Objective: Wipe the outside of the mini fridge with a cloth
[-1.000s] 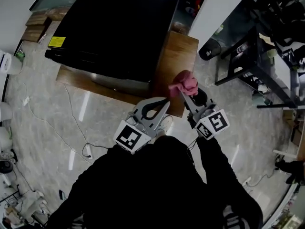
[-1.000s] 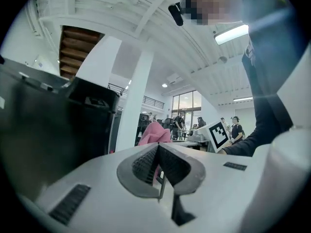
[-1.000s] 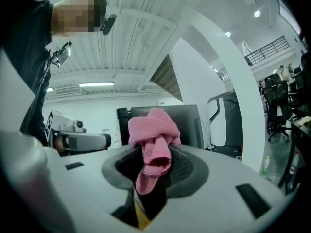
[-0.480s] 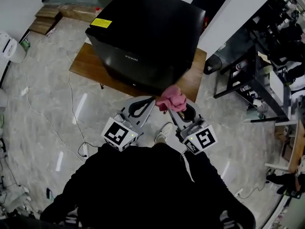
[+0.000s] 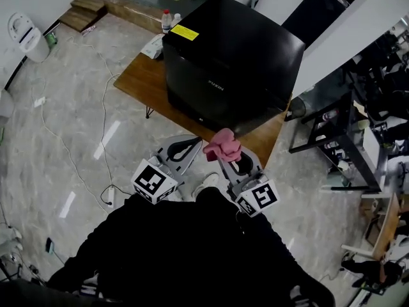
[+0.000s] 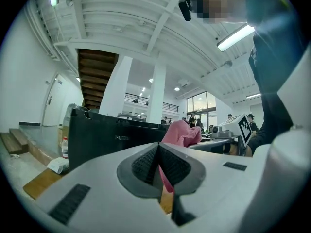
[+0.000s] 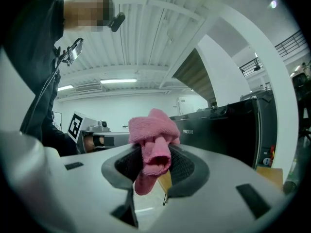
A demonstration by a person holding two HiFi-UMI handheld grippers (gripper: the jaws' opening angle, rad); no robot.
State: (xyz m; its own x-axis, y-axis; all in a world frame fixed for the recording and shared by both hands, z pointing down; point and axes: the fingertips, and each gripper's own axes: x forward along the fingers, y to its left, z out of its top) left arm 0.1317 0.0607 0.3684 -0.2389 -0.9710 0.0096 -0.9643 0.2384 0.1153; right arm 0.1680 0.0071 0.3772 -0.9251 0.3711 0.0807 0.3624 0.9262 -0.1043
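Since 0.5 s ago the mini fridge (image 5: 230,62) has shifted from the upper middle of the head view toward the upper right, and more of its front face shows. Both grippers have kept their place at lower centre.

There is 1 fridge, black, standing on 1 low wooden desk (image 5: 137,82). It has 1 yellow label (image 5: 184,32) at the upper left corner of its top. The 1 pink cloth (image 5: 222,144) is bunched just below the fridge's front in the frame, apart from it, at the desk's near edge.

Of the 2 grippers, the right gripper (image 5: 227,160) has its fingers clenched on the cloth. The left gripper (image 5: 192,144), just left of the cloth, has its 2 fingers (image 6: 141,165) pressed together with nothing between them.

Only the head view shows the fridge's top and label, the grey floor (image 5: 77,126) around the desk, and 1 white container (image 5: 29,34) at upper left. Only the right gripper view shows how the cloth sits: 1 fold is squeezed between the ribbed pads, a bunch rises above them and a tail hangs below. The left gripper view shows the cloth side-on before the fridge's front. At its lower left, 1 red-capped bottle (image 6: 64,147) stands upright by the desk's far end.
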